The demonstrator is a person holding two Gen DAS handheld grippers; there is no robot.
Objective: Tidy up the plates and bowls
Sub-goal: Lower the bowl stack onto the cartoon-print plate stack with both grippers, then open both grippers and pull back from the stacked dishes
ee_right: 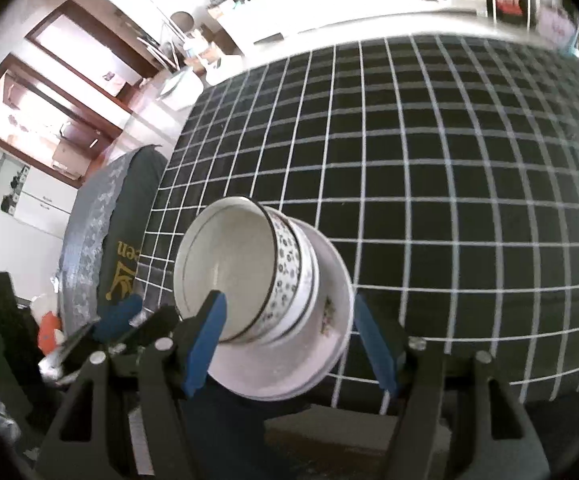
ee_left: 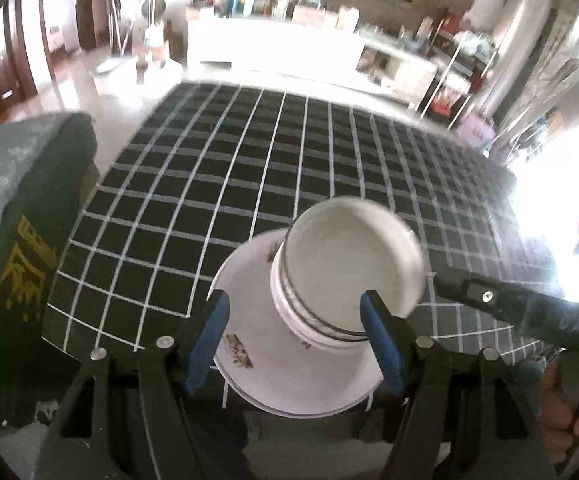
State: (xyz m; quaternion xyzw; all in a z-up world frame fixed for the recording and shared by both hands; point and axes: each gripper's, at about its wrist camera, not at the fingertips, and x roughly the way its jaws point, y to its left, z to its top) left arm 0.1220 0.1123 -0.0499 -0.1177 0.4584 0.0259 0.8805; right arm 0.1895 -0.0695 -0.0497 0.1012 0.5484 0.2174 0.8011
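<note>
A stack of white bowls (ee_left: 349, 264) with dark rim lines stands on stacked white plates (ee_left: 249, 320) with small brown flower prints, near the front edge of the black checked table (ee_left: 249, 160). My left gripper (ee_left: 295, 344) is open, its blue-padded fingers (ee_left: 209, 336) spread to either side of the stack, above the plates. In the right wrist view the bowls (ee_right: 233, 268), one with a dotted pattern, sit on the plates (ee_right: 321, 336). My right gripper (ee_right: 289, 344) is open too, its fingers (ee_right: 205, 340) on either side of the stack and apart from it.
A chair back with a dark cover and gold print (ee_left: 21, 240) stands at the table's left side, also in the right wrist view (ee_right: 109, 240). The right gripper's black body (ee_left: 521, 304) reaches in from the right. A white counter with clutter (ee_left: 289, 36) lies beyond the table.
</note>
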